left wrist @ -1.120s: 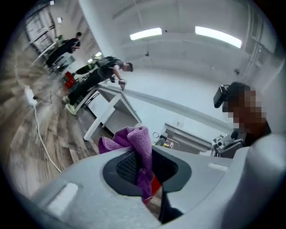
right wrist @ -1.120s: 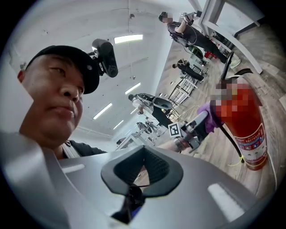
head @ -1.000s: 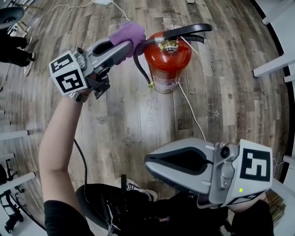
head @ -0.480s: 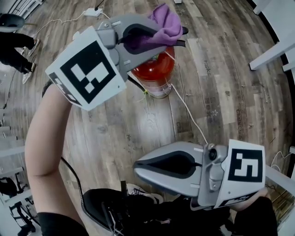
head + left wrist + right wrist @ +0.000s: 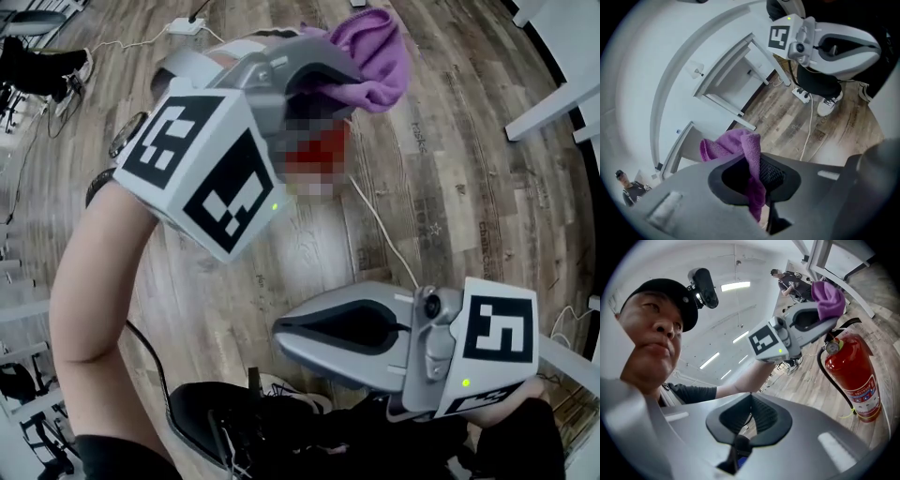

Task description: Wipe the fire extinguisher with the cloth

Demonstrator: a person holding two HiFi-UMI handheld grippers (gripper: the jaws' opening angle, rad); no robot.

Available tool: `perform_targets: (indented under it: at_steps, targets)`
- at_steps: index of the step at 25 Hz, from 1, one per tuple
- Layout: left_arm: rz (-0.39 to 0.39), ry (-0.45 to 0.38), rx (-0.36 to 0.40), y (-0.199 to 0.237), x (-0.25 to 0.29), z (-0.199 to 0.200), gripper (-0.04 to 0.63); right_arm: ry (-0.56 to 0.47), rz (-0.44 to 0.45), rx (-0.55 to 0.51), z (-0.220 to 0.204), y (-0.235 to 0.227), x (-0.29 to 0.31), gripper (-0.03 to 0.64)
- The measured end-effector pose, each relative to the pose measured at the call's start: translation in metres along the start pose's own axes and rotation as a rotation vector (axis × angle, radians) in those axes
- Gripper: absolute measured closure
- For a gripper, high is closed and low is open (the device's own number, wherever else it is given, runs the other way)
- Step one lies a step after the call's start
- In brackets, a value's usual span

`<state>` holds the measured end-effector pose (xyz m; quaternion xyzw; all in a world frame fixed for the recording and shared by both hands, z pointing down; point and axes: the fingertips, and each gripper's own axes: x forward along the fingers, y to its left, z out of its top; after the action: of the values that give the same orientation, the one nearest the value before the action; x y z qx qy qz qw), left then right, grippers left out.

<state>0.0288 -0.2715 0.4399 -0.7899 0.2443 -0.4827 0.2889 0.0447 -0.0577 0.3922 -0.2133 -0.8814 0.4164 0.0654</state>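
Purple cloth [image 5: 736, 143] is clamped between the jaws of the left gripper [image 5: 755, 158]. One fold hangs down through the opening between the fingers; the rest bunches out past the tips. In the head view the cloth [image 5: 370, 52] sits at the top of the frame, at the tip of the left gripper [image 5: 342, 75], and the marker cube [image 5: 202, 169] of that gripper fills the upper-left area.

The extinguisher [image 5: 853, 371] stands upright on the wood floor [image 5: 450, 141]. Refer to the right gripper view for its position: the red cylinder is at the right, with the black hose [image 5: 828, 376] curving down its left side and the gauge [image 5: 832, 347] at the neck. The cloth is held above the valve head, clear of the red cylinder. In the head view the left gripper and a mosaic patch cover most of the extinguisher.

The right gripper [image 5: 751, 397] is clenched with the tips meeting and nothing between them. In the head view it lies low and near the body, with tips pointing left [image 5: 279, 330], well apart from the extinguisher.

A white cable [image 5: 384, 230] runs across the floor from the extinguisher base toward the lower right.
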Motion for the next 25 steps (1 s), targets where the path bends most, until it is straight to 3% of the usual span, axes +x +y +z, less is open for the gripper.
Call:
perform_targets:
  at_steps: [6,10,13,18,21,25]
  targets:
    - [-0.031,0.112,-0.072,-0.056,-0.037,-0.053,0.549,0.022,0.001,-0.005,-0.006,0.001,0.007,0.617]
    - [-0.009,0.162,-0.125,-0.087,-0.052,-0.085,0.551,0.04,-0.002,-0.024,-0.012,0.002,0.011,0.617]
    - [0.003,0.206,-0.113,-0.114,-0.049,-0.103,0.552,0.05,-0.006,-0.01,-0.016,0.004,0.016,0.617]
    - [0.028,0.28,-0.095,-0.16,-0.024,-0.131,0.552,0.057,-0.021,-0.013,-0.02,0.005,0.02,0.617]
    - [0.0,0.336,-0.078,-0.201,0.006,-0.149,0.552,0.059,-0.029,-0.014,-0.019,0.006,0.021,0.617]
    - [-0.012,0.373,-0.17,-0.25,0.058,-0.166,0.552,0.064,-0.037,-0.018,-0.021,0.007,0.02,0.617]
